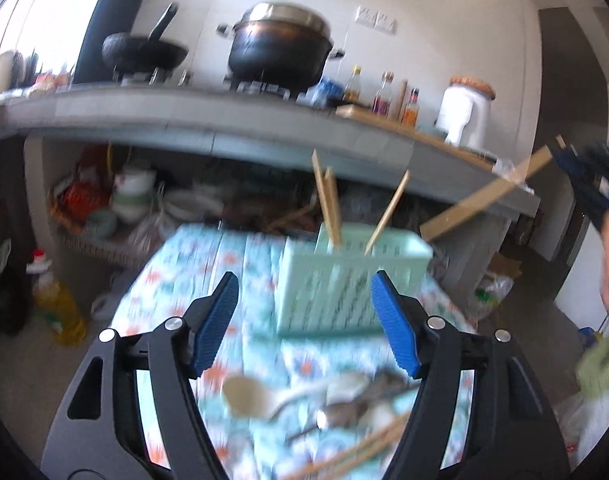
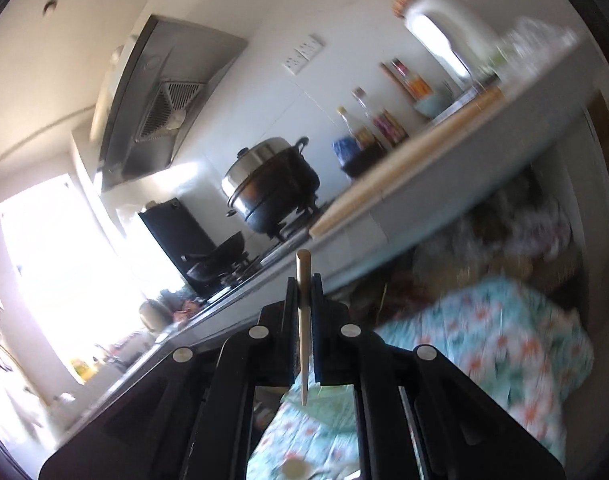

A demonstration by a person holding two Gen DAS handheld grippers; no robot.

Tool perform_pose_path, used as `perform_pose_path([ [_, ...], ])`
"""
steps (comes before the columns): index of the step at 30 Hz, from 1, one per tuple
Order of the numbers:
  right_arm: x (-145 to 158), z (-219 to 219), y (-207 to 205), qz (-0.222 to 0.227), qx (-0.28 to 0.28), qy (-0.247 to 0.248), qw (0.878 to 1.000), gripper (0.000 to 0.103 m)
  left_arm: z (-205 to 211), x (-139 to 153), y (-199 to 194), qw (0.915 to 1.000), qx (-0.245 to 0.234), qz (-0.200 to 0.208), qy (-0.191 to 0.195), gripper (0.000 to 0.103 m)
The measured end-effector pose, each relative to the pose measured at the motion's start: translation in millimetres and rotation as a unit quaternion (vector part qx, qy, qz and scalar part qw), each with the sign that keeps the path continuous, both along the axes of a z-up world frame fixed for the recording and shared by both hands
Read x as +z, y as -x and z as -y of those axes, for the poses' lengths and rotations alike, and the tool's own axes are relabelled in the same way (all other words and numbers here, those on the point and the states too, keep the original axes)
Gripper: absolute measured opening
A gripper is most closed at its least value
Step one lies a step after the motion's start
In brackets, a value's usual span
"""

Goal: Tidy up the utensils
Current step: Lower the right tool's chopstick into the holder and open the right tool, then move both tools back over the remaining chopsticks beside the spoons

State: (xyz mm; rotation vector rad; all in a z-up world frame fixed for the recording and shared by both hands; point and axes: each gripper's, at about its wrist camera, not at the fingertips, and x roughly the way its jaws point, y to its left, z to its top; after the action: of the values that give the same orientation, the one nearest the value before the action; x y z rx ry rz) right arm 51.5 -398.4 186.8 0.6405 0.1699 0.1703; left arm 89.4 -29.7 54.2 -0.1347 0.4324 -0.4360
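A pale green slotted utensil holder (image 1: 346, 280) stands on the floral tablecloth (image 1: 240, 268) with three wooden chopsticks (image 1: 330, 208) upright in it. My left gripper (image 1: 306, 322) is open and empty, just in front of the holder. Below it lie a cream ladle (image 1: 248, 394), metal spoons (image 1: 344, 412) and loose chopsticks (image 1: 364, 448). My right gripper (image 2: 304, 312) is shut on a wooden chopstick (image 2: 303, 320), held high and tilted above the table. That chopstick also shows at the right of the left wrist view (image 1: 484, 200).
A grey counter (image 1: 224, 120) behind the table carries a lidded black pot (image 1: 280, 46), a wok (image 1: 144, 52), sauce bottles (image 1: 380, 96) and a white jug (image 1: 464, 114). Bowls and bags crowd the shelf under it (image 1: 136, 200). A yellow oil bottle (image 1: 60, 304) stands on the floor.
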Motion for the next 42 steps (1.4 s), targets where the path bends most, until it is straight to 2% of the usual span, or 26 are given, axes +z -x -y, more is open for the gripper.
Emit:
perform_pose_path([
  [4,8,-16,-37,-0.009,-0.019,0.053,0.998,0.006,-8,-22,19,0.9996,-0.001,-0.027,-0.007,0.065],
  [11,-20,-62,-88,-0.058,-0.001,0.125,0.99,0.006,-9,-43,38,0.9982,-0.021,-0.052,-0.022,0.065],
  [15,-48,-74,-104,-0.108,0.029,0.132,0.985,0.007,-8,-46,36,0.9975,-0.025,-0.061,-0.023,0.066],
  [16,-52,-75,-107,-0.117,0.029,0.133,0.984,0.008,-8,-46,36,0.9975,-0.025,-0.061,-0.025,0.067],
  [17,-56,-73,-109,-0.127,0.035,0.132,0.982,0.013,-8,-46,36,0.9976,-0.024,-0.059,-0.027,0.067],
  [18,-57,-71,-109,-0.134,0.039,0.129,0.982,0.017,-8,-46,35,0.9975,-0.024,-0.059,-0.029,0.067],
  [20,-56,-64,-104,-0.135,0.032,0.124,0.983,0.044,-8,-48,34,0.9974,-0.024,-0.061,-0.028,0.067],
  [23,-45,-52,-90,-0.118,0.014,0.126,0.985,0.059,-8,-48,32,0.9973,-0.022,-0.066,-0.026,0.068],
  [29,-28,-19,-49,-0.089,-0.024,0.088,0.992,0.063,-6,-51,29,0.9966,-0.023,-0.074,-0.027,0.068],
  [32,-30,-10,-27,-0.081,-0.021,0.061,0.995,0.063,-6,-50,29,0.9966,-0.022,-0.073,-0.028,0.068],
  [34,-39,-11,-11,-0.093,-0.01,0.051,0.994,0.063,-6,-50,28,0.9968,-0.021,-0.072,-0.028,0.068],
  [37,-63,-21,4,-0.122,0.022,0.038,0.992,0.063,-6,-50,27,0.9967,-0.018,-0.073,-0.032,0.068],
  [42,-149,-47,19,-0.239,0.1,-0.026,0.966,0.063,-3,-51,24,0.9959,-0.018,-0.081,-0.037,0.068],
])
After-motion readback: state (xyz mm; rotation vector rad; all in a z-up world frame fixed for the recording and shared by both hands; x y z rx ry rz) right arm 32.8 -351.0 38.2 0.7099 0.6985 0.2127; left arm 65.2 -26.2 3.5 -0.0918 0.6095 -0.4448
